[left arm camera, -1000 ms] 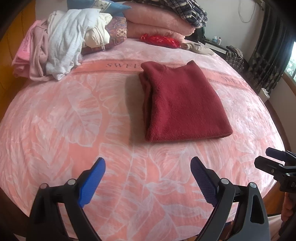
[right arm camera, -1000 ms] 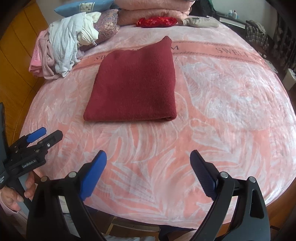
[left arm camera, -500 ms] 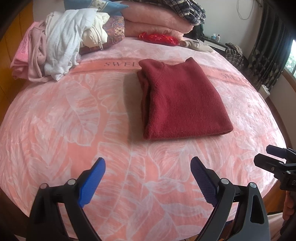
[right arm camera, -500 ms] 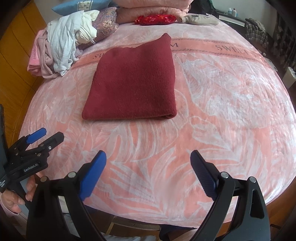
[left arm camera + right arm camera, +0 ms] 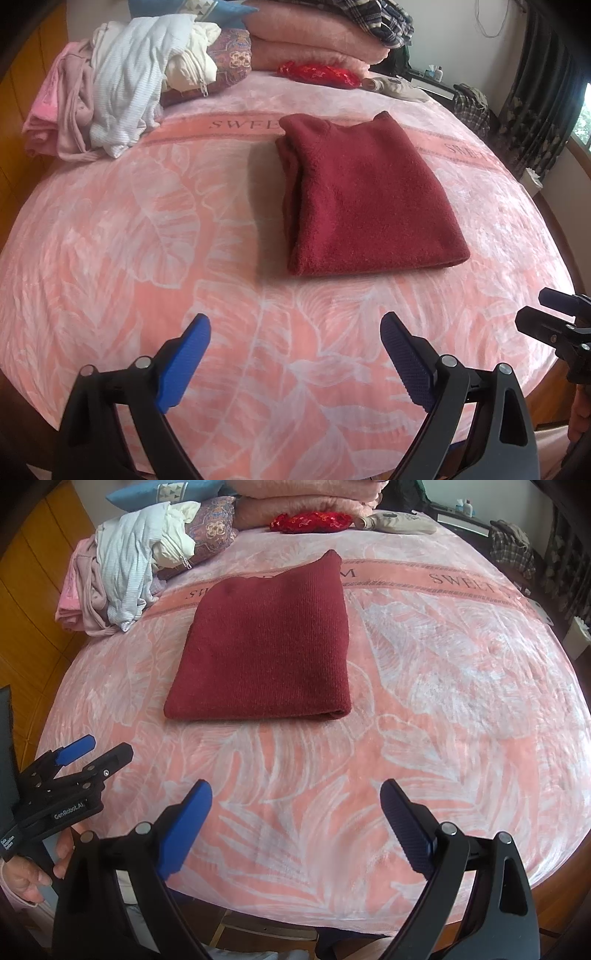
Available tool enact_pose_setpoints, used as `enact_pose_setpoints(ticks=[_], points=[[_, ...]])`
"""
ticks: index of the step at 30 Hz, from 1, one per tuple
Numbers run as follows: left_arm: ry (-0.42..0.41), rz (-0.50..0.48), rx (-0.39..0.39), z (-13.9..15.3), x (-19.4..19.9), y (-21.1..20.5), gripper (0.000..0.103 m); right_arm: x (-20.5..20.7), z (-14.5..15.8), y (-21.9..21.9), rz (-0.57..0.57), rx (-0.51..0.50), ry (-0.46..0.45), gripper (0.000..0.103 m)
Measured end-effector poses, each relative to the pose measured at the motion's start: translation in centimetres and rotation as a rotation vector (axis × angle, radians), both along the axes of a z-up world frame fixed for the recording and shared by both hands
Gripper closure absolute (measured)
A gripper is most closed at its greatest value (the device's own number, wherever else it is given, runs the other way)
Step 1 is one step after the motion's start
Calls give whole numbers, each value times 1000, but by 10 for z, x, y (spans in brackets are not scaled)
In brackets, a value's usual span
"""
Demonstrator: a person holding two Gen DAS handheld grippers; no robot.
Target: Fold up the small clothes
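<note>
left wrist: left claw (image 5: pixel 293 354) spread wide, empty, low over the bed (image 5: pixel 110 229); over the last second the view has crept slightly nearer the folded red garment (image 5: pixel 369 199), which lies flat mid-bed | right wrist: right claw (image 5: pixel 295 823) likewise agape, empty; garment unmoved | judgement: this fold looks finished, unfolded pile (image 5: pixel 125 576) next

Pink bedspread (image 5: pixel 155 236) (leaf-patterned), folded blankets (image 5: pixel 314 44)

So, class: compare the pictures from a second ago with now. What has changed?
Very little. Both cameras edged slightly, so the view shifted a touch. The folded red sweater stayed flat on the pink blanket; left claw and right claw stayed open, holding nothing.
</note>
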State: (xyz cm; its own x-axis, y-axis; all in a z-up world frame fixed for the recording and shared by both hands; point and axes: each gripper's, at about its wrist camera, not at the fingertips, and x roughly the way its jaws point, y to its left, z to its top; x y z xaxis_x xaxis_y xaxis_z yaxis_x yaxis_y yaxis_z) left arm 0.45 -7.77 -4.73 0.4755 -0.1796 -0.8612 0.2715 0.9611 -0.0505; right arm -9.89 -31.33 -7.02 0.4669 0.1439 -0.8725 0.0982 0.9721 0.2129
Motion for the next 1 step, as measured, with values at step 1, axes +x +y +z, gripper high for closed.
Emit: enact_pose_setpoints(ticks=[1], points=[[-3, -2, 3, 0, 0, 0, 10, 0, 0, 0, -2, 3, 1, 11]])
